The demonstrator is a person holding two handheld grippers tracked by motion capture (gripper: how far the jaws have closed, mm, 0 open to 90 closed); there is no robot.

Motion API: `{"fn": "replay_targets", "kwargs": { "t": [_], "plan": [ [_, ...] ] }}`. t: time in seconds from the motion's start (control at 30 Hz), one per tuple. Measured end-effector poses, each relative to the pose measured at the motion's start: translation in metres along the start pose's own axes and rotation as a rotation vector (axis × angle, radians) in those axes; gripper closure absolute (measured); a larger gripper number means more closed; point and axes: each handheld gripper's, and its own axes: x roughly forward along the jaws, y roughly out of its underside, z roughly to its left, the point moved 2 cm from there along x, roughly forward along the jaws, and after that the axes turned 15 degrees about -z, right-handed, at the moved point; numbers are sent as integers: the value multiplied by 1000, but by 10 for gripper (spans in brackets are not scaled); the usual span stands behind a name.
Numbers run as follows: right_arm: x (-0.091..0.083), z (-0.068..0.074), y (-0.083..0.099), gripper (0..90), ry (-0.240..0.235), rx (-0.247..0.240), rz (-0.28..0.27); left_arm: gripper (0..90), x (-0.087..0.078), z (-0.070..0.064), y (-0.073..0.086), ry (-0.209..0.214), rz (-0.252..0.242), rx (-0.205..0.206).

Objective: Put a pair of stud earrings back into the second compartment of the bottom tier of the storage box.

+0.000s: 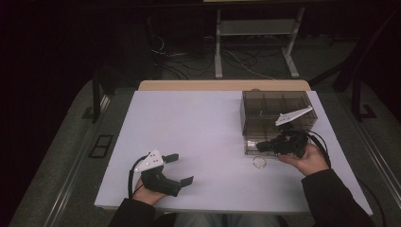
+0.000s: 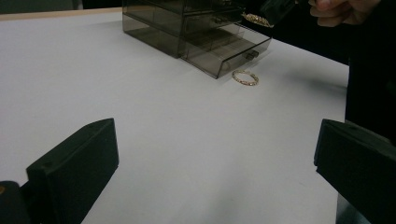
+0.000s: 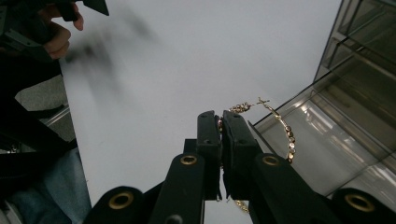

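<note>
Currently right tongs (image 3: pixel 220 122) clamp gold bracelet (image 3: pixel 286 131) above open drawer (image 3: pixel 322 154); left tongs (image 2: pixel 215 168) wide open, empty. Risk: thin chain slips, misses drawer.

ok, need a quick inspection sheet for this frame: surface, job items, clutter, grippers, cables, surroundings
Surface: white table, bare in the middle.
Job's things: smoky drawer box, bottom drawer pulled open; gold bracelet flat on the table before it; second gold bracelet in the right jaws.
Clutter: nothing seen.
Grippers: left gripper open, near edge; right gripper shut on that bracelet beside the drawer.
Cables: one trails from each gripper.
Surroundings: dark floor, desk frame, loose wires.
</note>
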Motion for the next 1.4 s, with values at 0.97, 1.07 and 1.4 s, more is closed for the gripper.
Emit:
{"fn": "replay_targets", "kwargs": {
  "t": [0.97,1.07,1.4],
  "plan": [
    [-31,-42,-3,849,115,76,-86,0,0,1,0,-3,-2,1],
    [-31,-48,2,849,129,91,-85,0,-1,1,0,-3,-2,1],
    [-33,-60,11,849,151,128,-83,0,0,1,0,-3,0,1]
  ]
}}
